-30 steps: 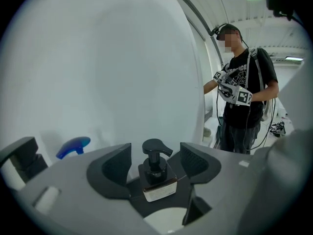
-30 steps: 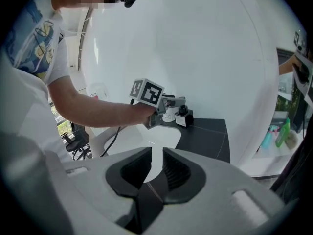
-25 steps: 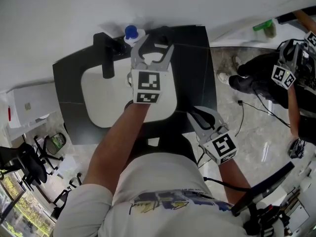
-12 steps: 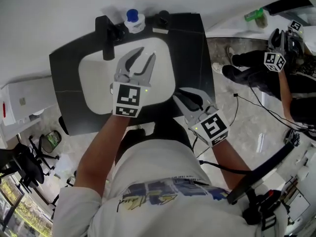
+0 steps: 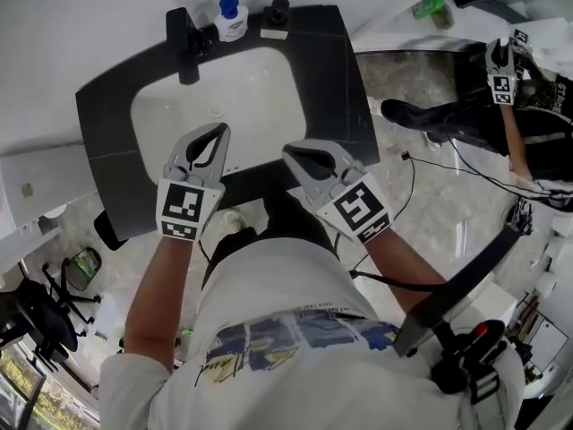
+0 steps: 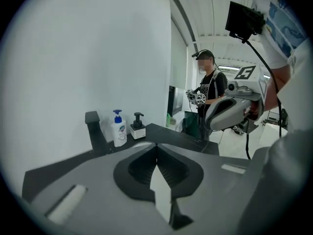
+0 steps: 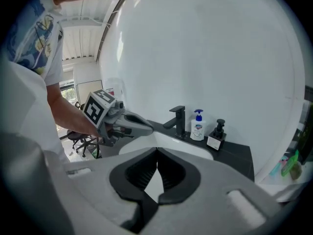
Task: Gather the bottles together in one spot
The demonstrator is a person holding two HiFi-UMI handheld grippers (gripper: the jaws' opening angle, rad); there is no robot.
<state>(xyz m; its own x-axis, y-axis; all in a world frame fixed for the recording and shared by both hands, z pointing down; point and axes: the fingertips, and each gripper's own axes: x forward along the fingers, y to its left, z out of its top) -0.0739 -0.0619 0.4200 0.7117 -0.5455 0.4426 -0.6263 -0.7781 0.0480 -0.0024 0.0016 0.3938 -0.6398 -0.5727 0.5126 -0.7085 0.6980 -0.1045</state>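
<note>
Black stone makes up the bench [image 5: 347,88], which stands against a white wall with a white sink [image 5: 242,97] sunk into its middle. In the head view, the left gripper [image 5: 218,132] and the right gripper [image 5: 287,150] are held side by side over the near edge of the bench, both pointing toward the wall. The left fingers [image 6: 142,169] have just been closing and now meet tip to tip with nothing between them. The right fingers [image 7: 142,172] are pressed together too, likewise empty. A black faucet [image 5: 182,34] rises at the back rim of the sink. Just to its right stands a white bottle with a blue pump [image 5: 230,21], and near that a black pump bottle [image 5: 277,21], both upright by the wall. A green bottle [image 5: 428,7] lies well apart from them, on a white ledge beyond the bench's right end.
</note>
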